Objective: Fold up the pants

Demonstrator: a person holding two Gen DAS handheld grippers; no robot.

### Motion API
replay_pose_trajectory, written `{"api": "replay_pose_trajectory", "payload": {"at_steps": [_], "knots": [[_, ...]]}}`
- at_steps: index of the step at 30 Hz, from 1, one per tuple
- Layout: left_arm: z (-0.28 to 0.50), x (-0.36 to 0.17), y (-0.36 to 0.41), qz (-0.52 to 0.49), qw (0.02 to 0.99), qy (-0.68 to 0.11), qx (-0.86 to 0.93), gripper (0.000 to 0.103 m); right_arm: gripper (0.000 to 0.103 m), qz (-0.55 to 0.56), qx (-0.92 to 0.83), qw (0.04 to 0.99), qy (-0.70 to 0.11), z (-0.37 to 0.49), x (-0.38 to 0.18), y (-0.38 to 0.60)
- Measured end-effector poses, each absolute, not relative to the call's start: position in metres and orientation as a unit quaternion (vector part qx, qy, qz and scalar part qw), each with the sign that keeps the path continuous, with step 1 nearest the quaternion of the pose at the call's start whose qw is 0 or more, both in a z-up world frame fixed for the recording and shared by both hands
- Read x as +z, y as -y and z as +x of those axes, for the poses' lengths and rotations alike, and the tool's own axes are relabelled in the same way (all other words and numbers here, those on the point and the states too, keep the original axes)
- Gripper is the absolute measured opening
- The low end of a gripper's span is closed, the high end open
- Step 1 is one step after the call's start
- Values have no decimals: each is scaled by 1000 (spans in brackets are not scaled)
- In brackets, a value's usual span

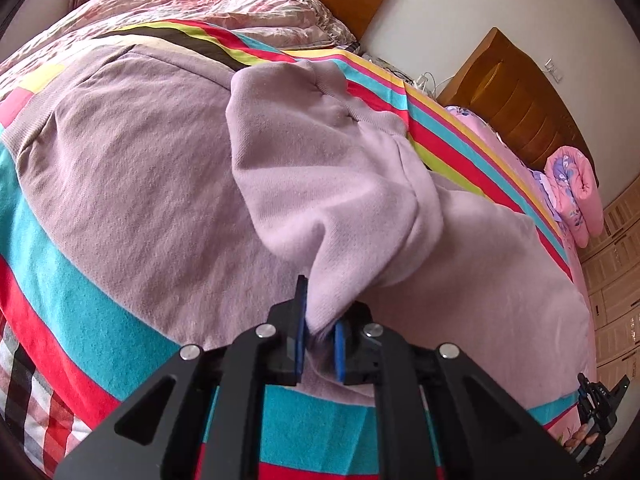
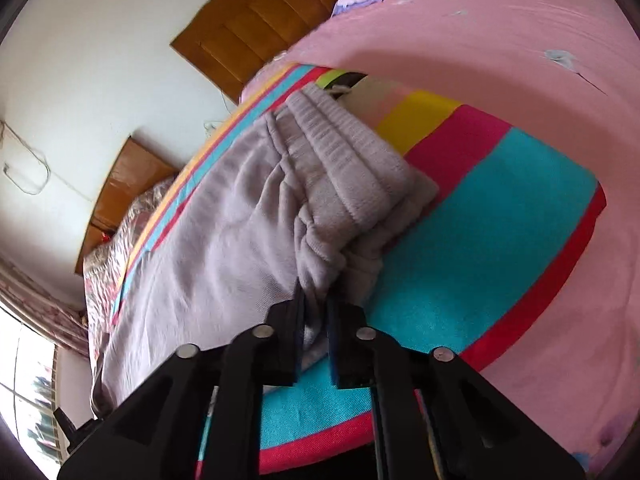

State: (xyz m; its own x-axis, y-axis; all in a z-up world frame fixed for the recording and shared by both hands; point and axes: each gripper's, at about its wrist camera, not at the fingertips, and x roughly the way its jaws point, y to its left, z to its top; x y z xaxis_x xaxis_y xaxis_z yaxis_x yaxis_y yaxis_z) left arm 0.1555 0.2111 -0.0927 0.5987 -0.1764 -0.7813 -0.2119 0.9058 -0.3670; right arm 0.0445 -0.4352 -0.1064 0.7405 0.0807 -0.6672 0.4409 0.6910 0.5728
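Lilac pants [image 1: 132, 168] lie spread on a striped blanket [image 1: 76, 312] on a bed. In the left wrist view one pant leg end with its ribbed cuff [image 1: 320, 152] is folded over and pulled up toward the camera. My left gripper [image 1: 322, 320] is shut on a tip of this fabric, pinched between the blue pads [image 1: 301, 332]. In the right wrist view the ribbed waistband [image 2: 348, 152] is bunched. My right gripper [image 2: 316, 306] is shut on gathered pants [image 2: 224, 240] fabric just below that band. The right gripper [image 1: 598, 408] also shows small at the lower right of the left wrist view.
Wooden headboards [image 1: 516, 96] stand against the white wall. A rolled pink floral quilt [image 1: 576, 188] lies on the pink sheet [image 2: 500, 40]. A crumpled floral cover [image 1: 224, 4] sits at the far end. The blanket's edge [image 2: 560, 272] is to the right of the pants, and a window [image 2: 24, 380] is at lower left.
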Motion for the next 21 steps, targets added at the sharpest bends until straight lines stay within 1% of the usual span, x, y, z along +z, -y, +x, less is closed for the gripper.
{"api": "replay_pose_trajectory", "payload": {"at_steps": [2,3,4,5,6,7,8,9,11,13,15,17,18,21], "knots": [[156,-92,-209,-209,868,-450,9,13,12,364,-106,856,-353,47,-100,433],[156,-91,-208,-206,869,-450,8,17,17,357,-108,857,-355,48,-96,431],[156,-90,-207,-205,870,-449,5,27,22,350,-114,860,-354,46,-91,431],[156,-88,-206,-206,871,-446,1,37,24,346,-120,862,-350,45,-86,430],[155,-86,-206,-204,874,-441,6,63,35,342,-131,864,-346,43,-80,429],[152,-80,-207,-197,880,-432,27,81,49,336,-142,867,-339,41,-73,428],[149,-75,-208,-192,886,-420,41,84,55,325,-153,874,-327,37,-66,428],[147,-70,-210,-190,891,-409,48,84,57,312,-165,881,-315,34,-58,427],[142,-57,-216,-195,901,-383,60,85,57,275,-167,900,-294,35,-37,419],[145,-44,-221,-202,906,-367,62,86,57,241,-119,918,-291,53,-19,403],[155,-34,-222,-199,908,-365,46,86,57,180,-49,934,-304,91,-3,369],[169,-27,-219,-186,913,-362,40,89,57,104,20,939,-328,134,6,323],[175,-27,-216,-177,912,-368,42,90,57,72,58,938,-334,155,8,298],[191,-37,-208,-156,901,-403,47,90,56,-16,176,922,-345,214,7,213]]}}
